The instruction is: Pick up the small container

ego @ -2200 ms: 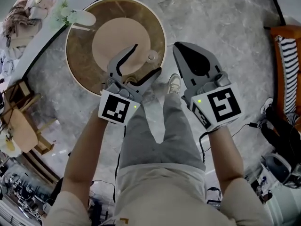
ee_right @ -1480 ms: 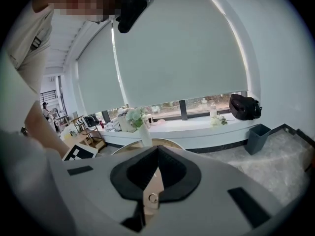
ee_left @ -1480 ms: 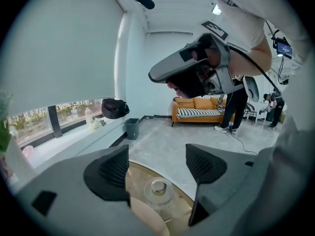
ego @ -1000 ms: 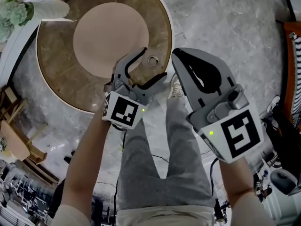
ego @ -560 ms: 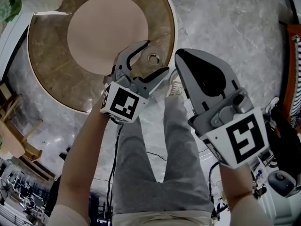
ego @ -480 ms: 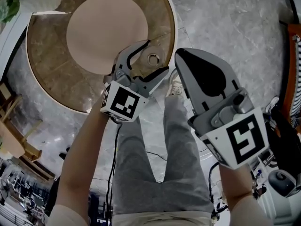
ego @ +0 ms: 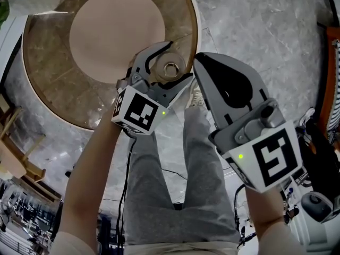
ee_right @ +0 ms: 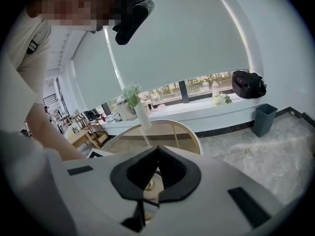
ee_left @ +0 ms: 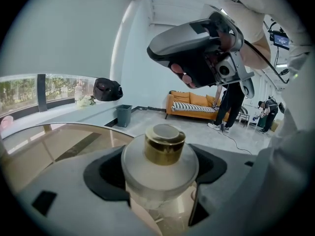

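Left gripper (ego: 179,61): fingers spread, straddling small container (ego: 171,68), no pinch evident. Container stands near right edge of round table (ego: 53,78). Right gripper (ego: 203,67): fingers pressed together, empty. Approach done; closing and lifting remain.

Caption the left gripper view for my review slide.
Gold-capped small container stands between the jaws of the left gripper on the round glass table.
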